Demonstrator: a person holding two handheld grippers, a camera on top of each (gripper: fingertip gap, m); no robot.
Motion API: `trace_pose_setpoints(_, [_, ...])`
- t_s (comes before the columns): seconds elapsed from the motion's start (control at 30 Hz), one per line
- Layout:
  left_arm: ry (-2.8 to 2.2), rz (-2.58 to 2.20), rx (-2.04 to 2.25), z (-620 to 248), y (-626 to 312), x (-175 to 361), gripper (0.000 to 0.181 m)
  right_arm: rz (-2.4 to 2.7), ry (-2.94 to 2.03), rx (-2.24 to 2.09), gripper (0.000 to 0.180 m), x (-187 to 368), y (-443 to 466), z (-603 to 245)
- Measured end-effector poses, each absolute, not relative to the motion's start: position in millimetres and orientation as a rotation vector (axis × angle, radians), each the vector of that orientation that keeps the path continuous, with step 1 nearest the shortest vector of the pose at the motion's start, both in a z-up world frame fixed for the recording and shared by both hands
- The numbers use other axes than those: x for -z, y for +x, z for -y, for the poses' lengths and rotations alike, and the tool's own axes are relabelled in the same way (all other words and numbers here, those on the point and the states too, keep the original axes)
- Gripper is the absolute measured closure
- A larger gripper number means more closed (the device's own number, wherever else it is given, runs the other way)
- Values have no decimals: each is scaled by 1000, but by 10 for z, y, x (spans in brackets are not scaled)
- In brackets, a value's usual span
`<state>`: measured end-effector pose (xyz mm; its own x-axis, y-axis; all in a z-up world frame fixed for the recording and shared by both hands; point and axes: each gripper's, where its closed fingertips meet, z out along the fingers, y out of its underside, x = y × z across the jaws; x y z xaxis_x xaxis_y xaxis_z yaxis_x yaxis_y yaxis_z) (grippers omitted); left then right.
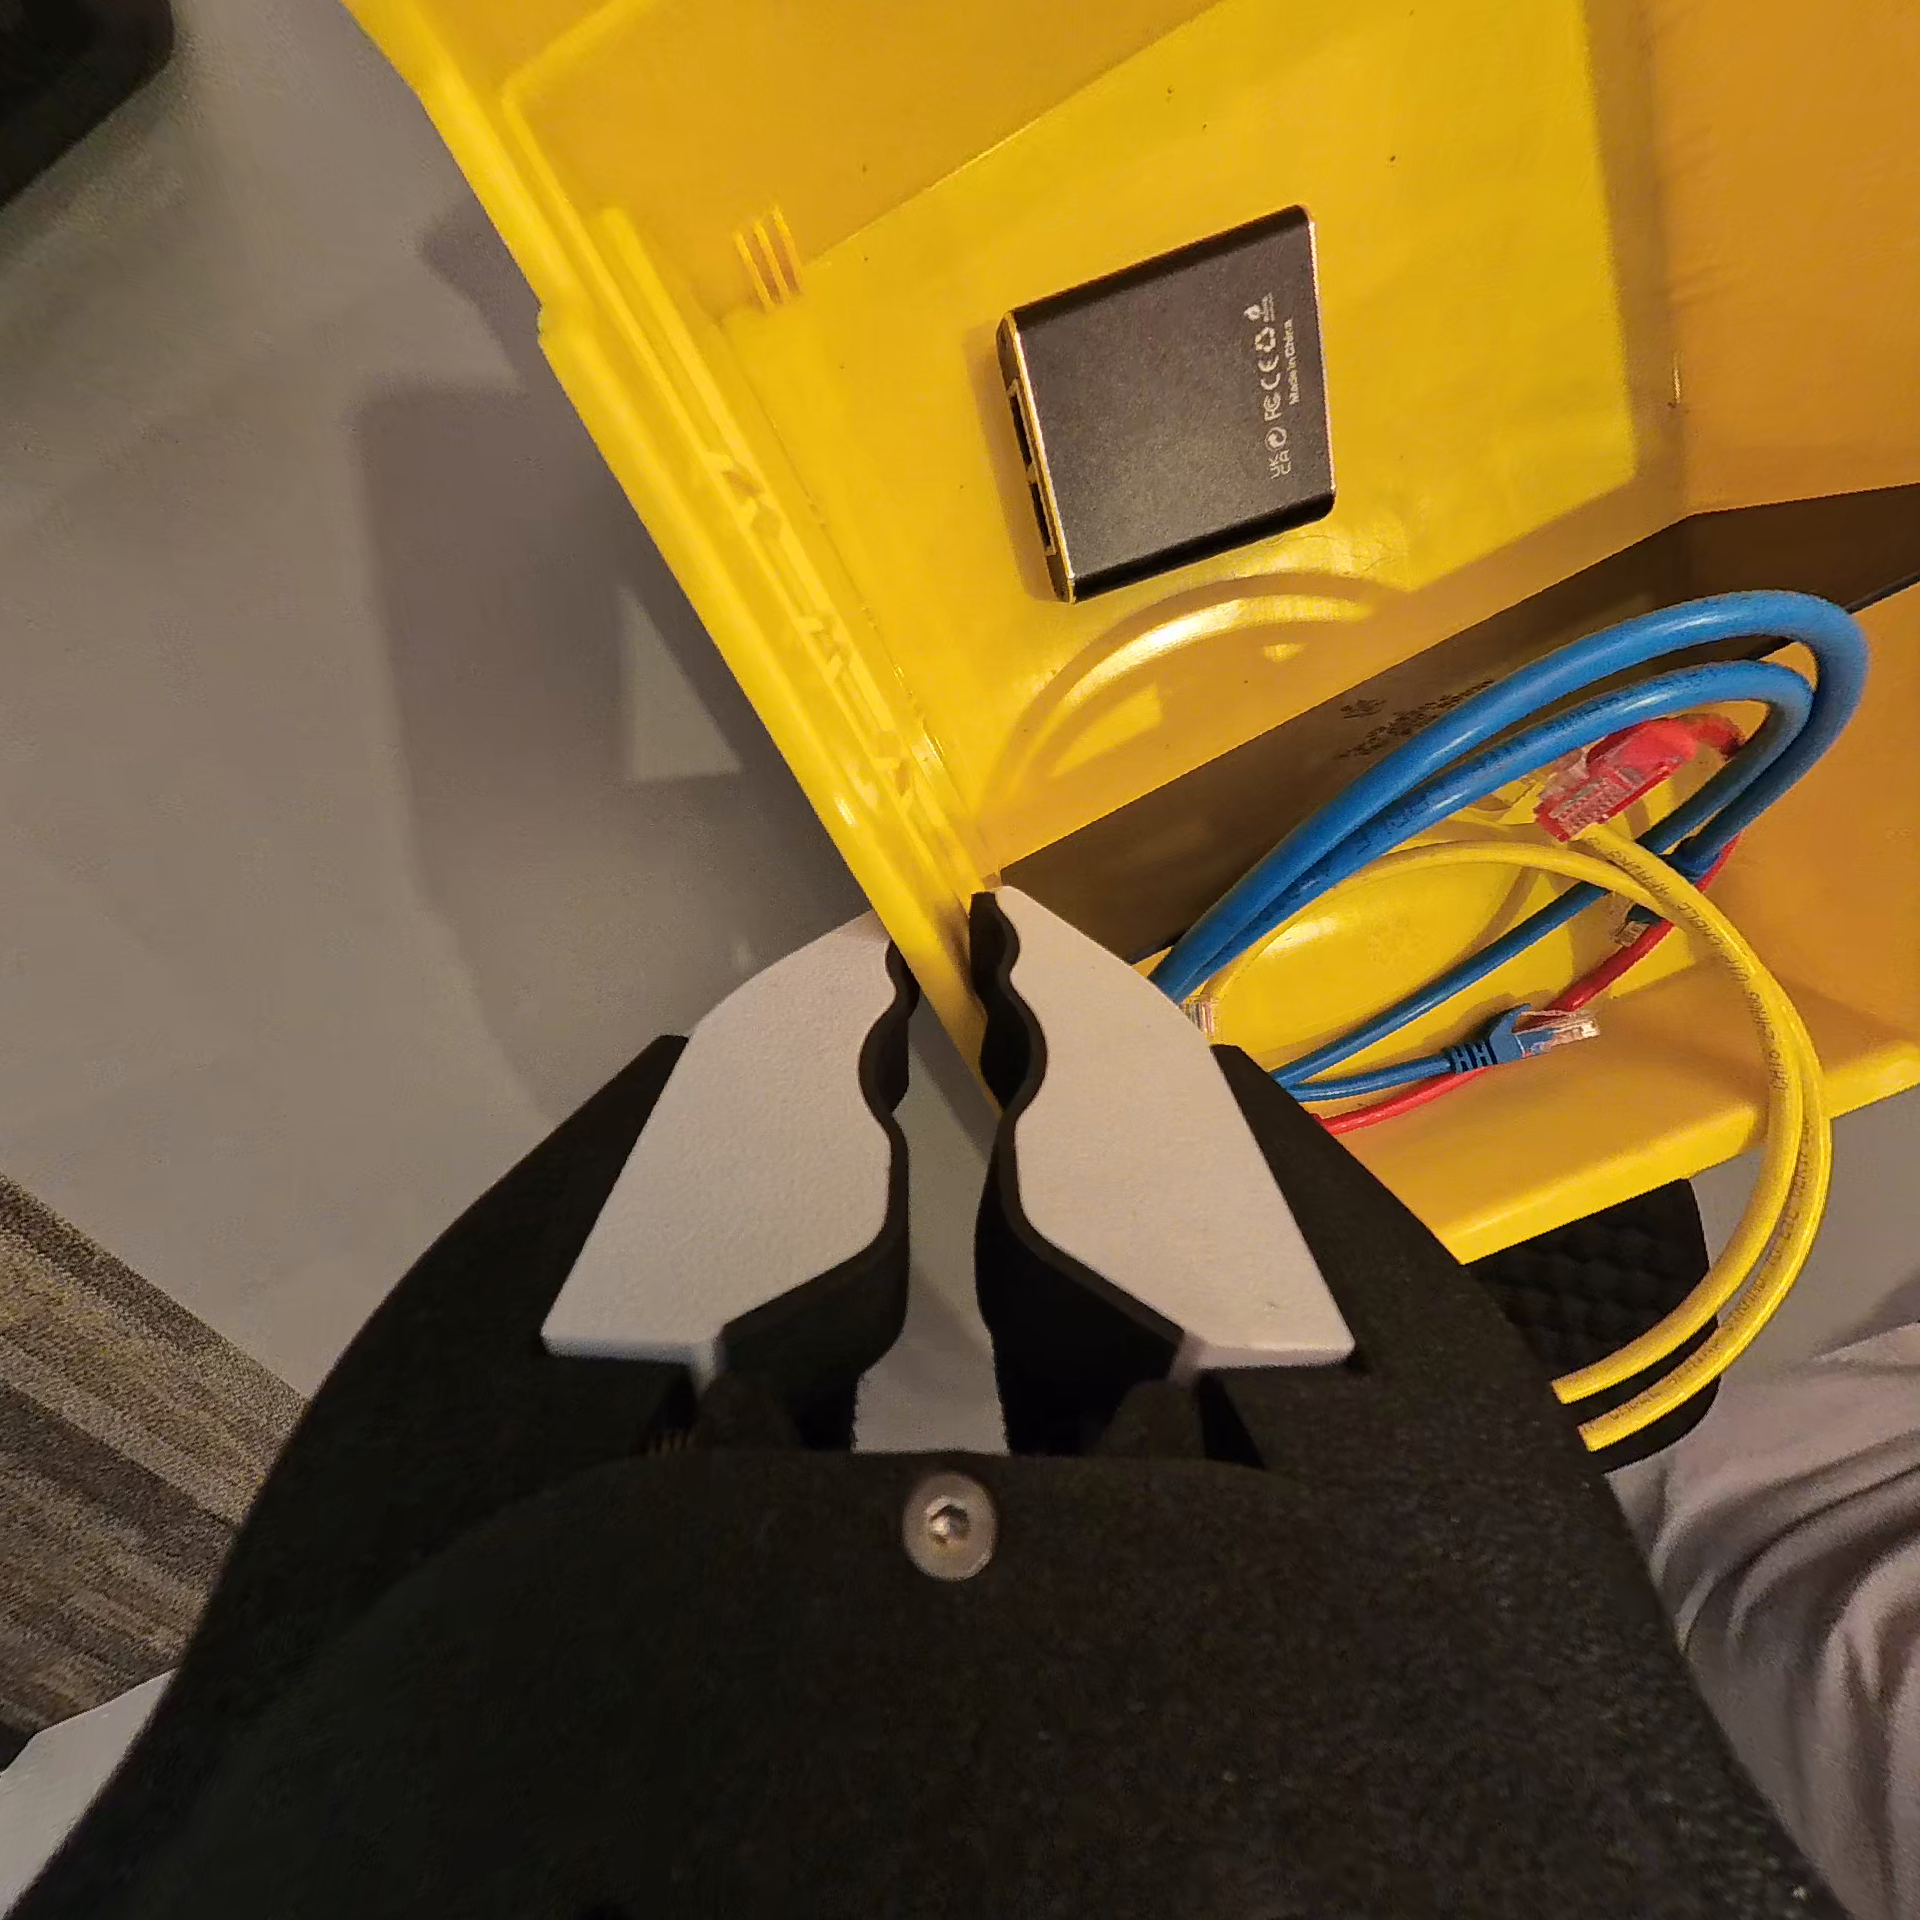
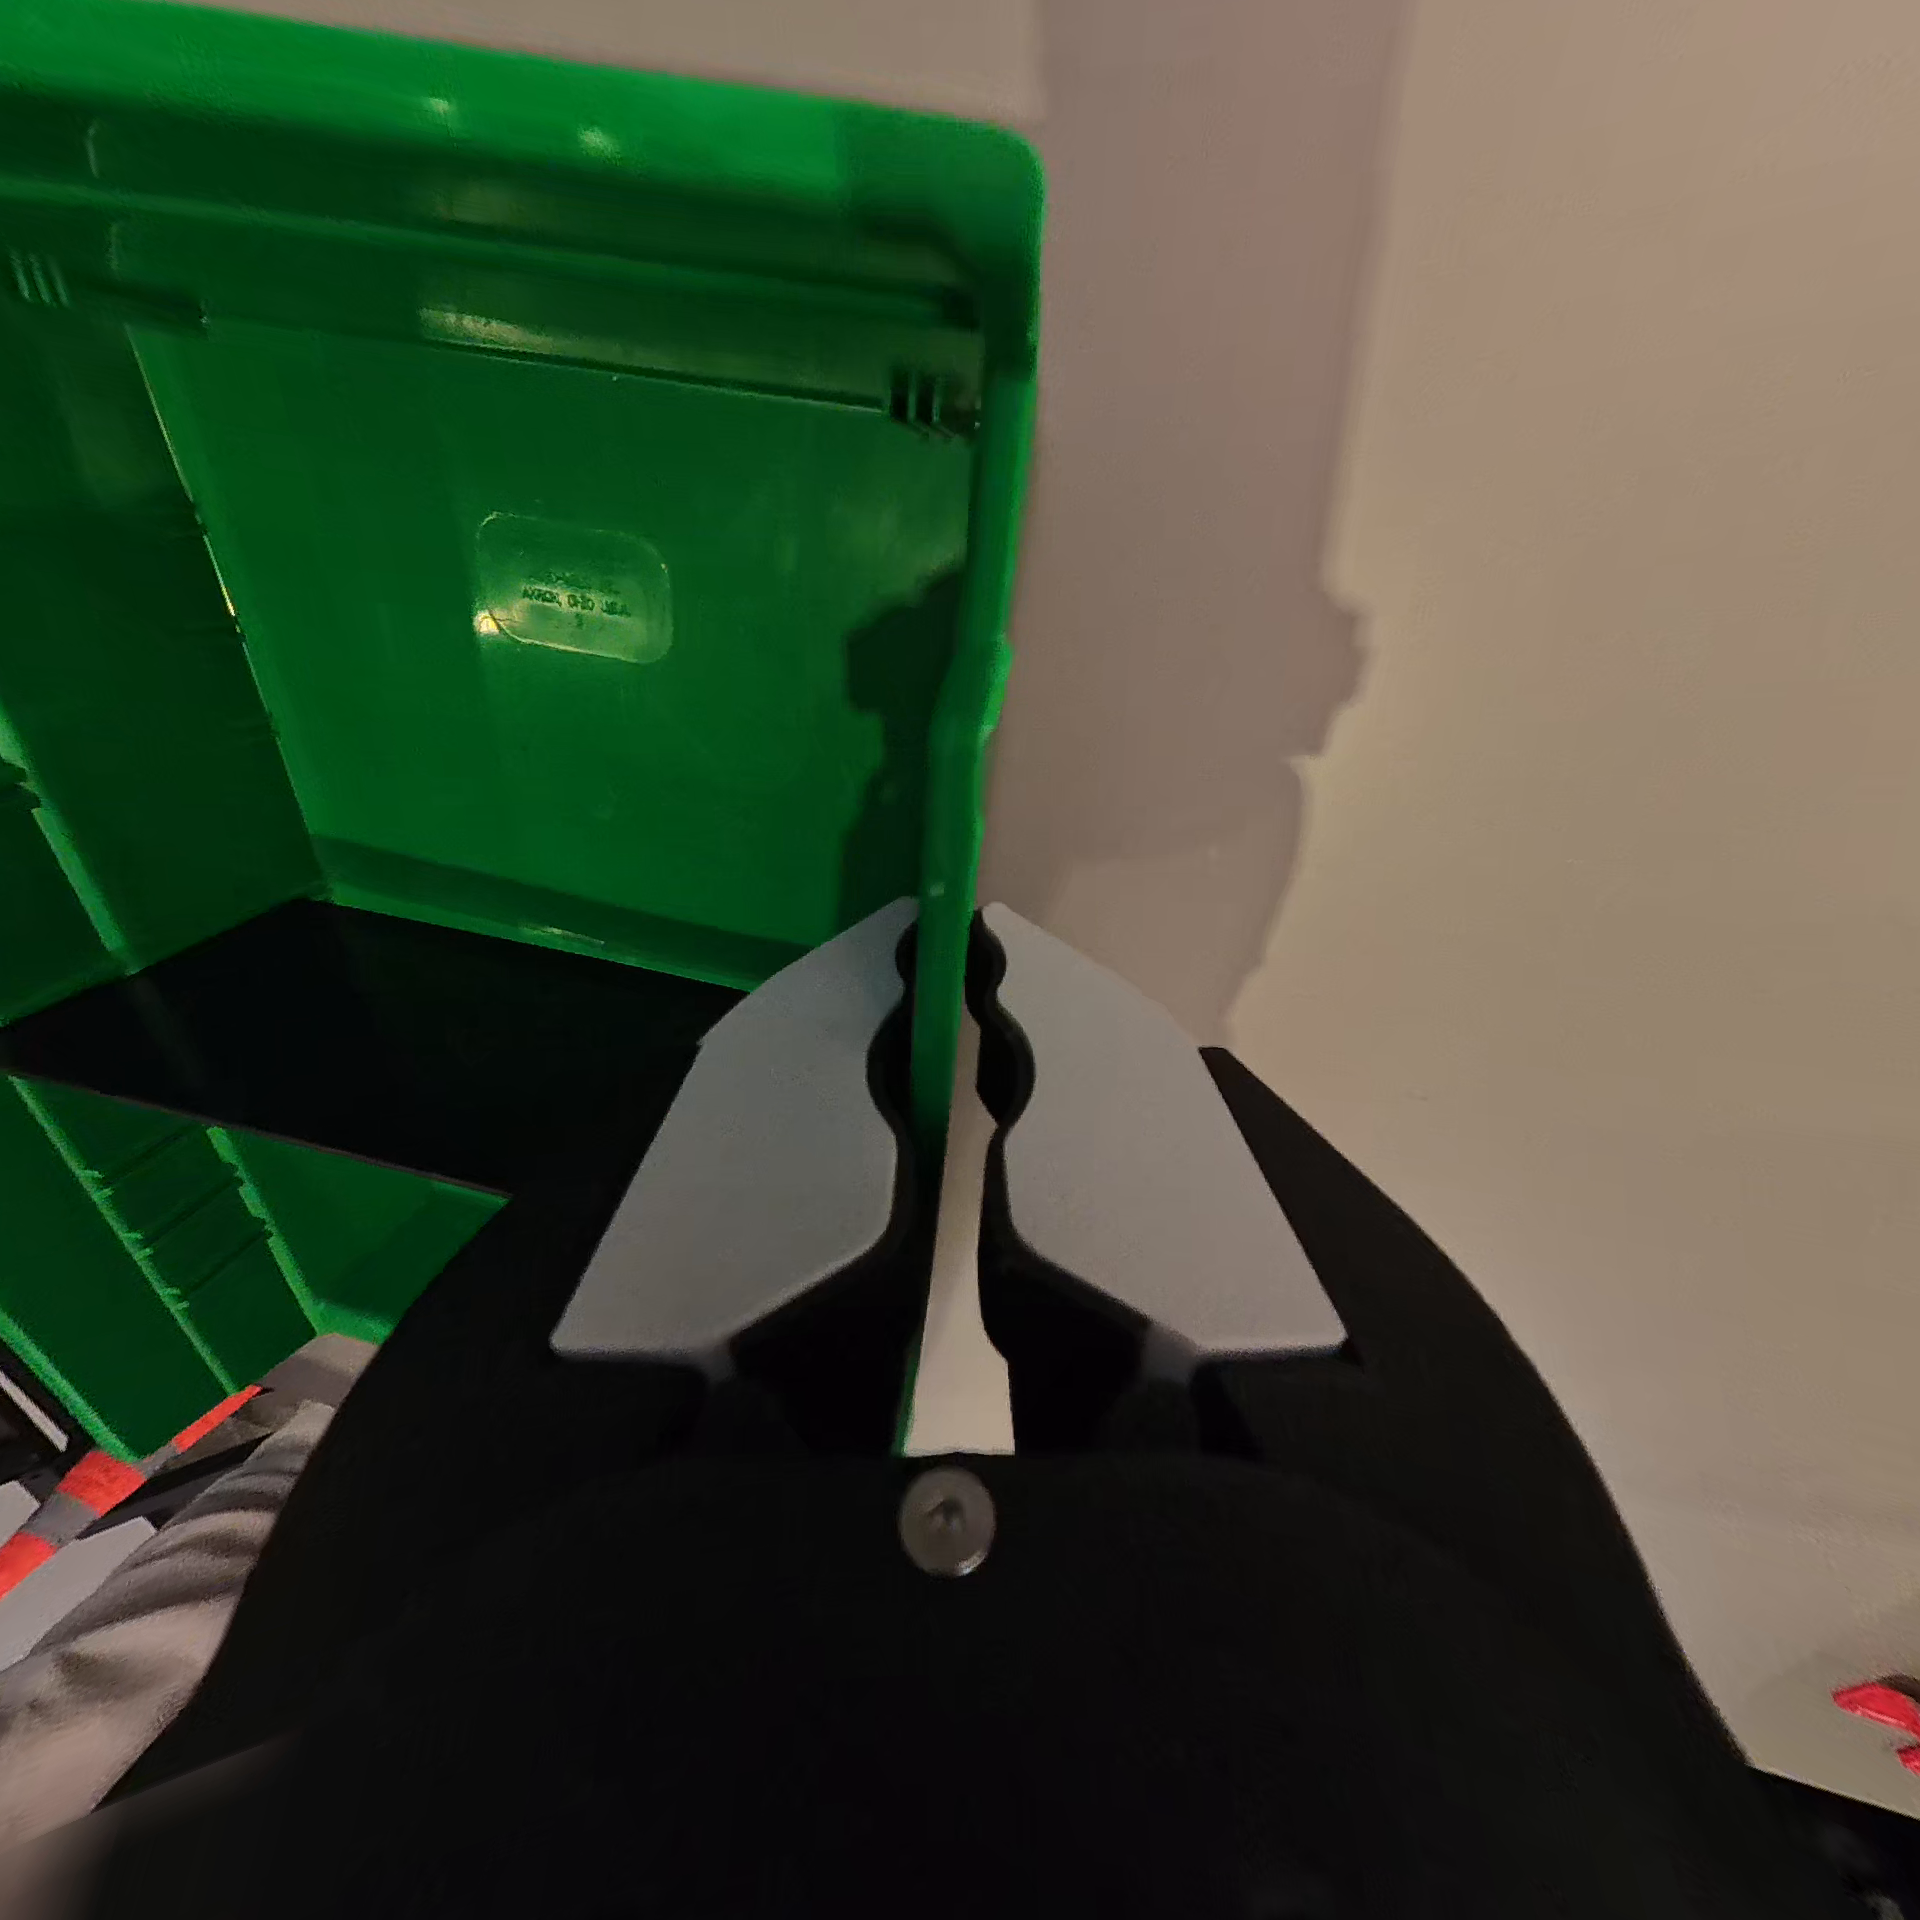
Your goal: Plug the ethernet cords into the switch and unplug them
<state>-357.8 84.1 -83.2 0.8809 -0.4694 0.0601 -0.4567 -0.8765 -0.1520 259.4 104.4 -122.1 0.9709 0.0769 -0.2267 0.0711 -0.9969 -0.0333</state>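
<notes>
In the left wrist view, a small dark grey switch (image 1: 1169,405) lies in a yellow bin (image 1: 821,582), its ports facing left. Blue cords (image 1: 1475,727), a red cord (image 1: 1621,764) and a yellow cord (image 1: 1766,1049) lie loose in the bin's near part; the yellow one loops over the front edge. My left gripper (image 1: 940,925) is shut on the yellow bin's left wall. In the right wrist view, my right gripper (image 2: 948,930) is shut on the right wall of an empty green bin (image 2: 582,623).
The yellow bin sits on a grey table (image 1: 260,623); carpet (image 1: 94,1340) shows at the lower left and grey cloth (image 1: 1808,1558) at the lower right. A pale surface (image 2: 1558,727) lies right of the green bin. Red and grey items (image 2: 94,1475) lie at the lower left. One gripper's finger ends stand about 60 cm off the other's. The right gripper is farther from the small dark grey switch (image 1: 1169,405), some 55 cm, than the left, some 11 cm.
</notes>
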Motion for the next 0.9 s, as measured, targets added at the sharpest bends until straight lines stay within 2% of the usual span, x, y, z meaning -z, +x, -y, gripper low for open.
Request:
trace_pose_setpoints(0.4, [-2892,-677,156,-851,-3579,825,172,110,-3101,-354,171,1251,2592,-946])
trace_pose_setpoints(0.47, [-2821,-658,147,-925,-3591,779,157,122,-3107,-358,158,1264,2569,-928])
trace_pose_setpoints(0.57, [-2696,-668,199,-1014,-3554,605,148,160,-3065,-343,153,1193,2548,-961])
trace_pose_setpoints(0.73, [-2474,-707,335,-1028,-3402,202,148,236,-2839,-187,152,754,2623,-1170])
trace_pose_setpoints(0.9, [-2264,-897,284,-898,-3169,-119,148,278,-2346,-211,152,-149,2477,-1370])
